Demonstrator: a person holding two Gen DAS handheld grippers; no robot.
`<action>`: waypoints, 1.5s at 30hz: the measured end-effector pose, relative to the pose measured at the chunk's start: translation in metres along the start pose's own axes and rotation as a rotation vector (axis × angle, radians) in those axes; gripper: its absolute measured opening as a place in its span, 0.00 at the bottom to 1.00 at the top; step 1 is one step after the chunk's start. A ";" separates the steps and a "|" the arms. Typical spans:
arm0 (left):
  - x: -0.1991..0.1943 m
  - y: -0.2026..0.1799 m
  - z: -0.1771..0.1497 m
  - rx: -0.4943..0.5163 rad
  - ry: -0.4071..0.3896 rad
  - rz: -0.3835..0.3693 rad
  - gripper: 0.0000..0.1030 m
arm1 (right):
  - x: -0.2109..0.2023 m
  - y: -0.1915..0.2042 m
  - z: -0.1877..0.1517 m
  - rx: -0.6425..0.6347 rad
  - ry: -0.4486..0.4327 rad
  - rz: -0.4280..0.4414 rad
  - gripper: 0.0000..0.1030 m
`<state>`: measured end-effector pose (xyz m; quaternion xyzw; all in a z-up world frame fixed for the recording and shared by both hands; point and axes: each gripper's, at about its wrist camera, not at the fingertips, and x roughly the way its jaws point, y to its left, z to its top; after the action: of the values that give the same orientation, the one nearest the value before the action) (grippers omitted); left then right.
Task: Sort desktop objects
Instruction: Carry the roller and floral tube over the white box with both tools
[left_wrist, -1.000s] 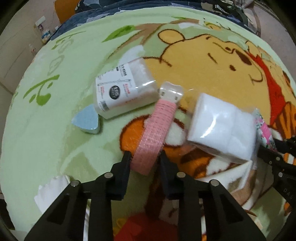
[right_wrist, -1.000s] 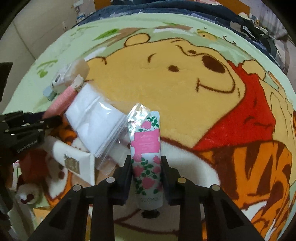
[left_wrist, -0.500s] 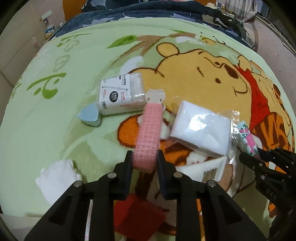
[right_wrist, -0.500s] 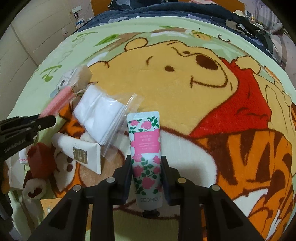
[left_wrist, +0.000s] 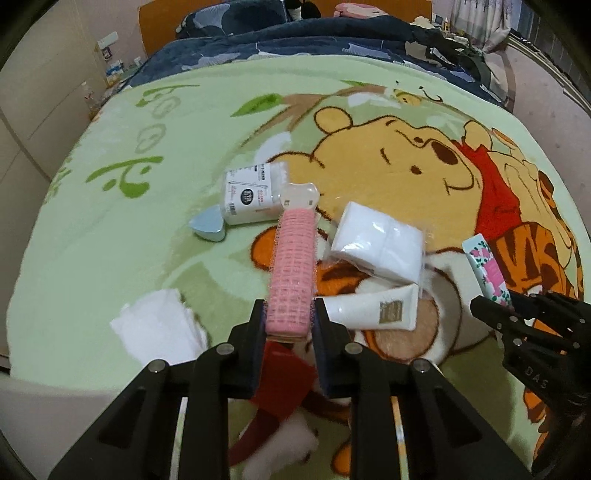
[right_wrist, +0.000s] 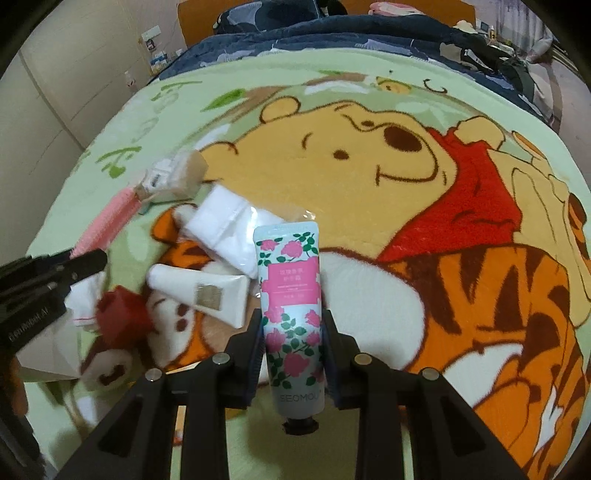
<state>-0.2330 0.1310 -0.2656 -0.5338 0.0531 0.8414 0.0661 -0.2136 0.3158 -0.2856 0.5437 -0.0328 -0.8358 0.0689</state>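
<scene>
Pink hair roller (left_wrist: 293, 273) is clamped in left tongs (left_wrist: 290, 325), lifted above the blanket (left_wrist: 110, 240). Floral tube (right_wrist: 291, 295) is clamped in right tongs (right_wrist: 293, 343), above blanket's near edge.

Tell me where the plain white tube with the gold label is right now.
The white tube lies on the blanket, just right of the left gripper and its pink hair roller, directly below the bag of white pads in the left wrist view.

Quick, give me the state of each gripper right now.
Left gripper: shut on the pink hair roller.
Right gripper: shut on the rose-print tube.
</scene>
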 end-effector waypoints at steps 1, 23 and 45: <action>-0.008 0.000 -0.002 -0.002 -0.003 0.003 0.23 | -0.007 0.004 -0.001 0.004 -0.004 0.005 0.28; -0.246 0.071 -0.085 -0.140 -0.089 0.025 0.23 | -0.207 0.144 -0.034 -0.041 -0.146 0.081 0.28; -0.259 0.213 -0.131 -0.340 -0.015 0.163 0.23 | -0.197 0.312 -0.038 -0.218 -0.102 0.190 0.28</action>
<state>-0.0429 -0.1136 -0.0832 -0.5251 -0.0471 0.8446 -0.0931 -0.0750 0.0378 -0.0827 0.4841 0.0033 -0.8507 0.2046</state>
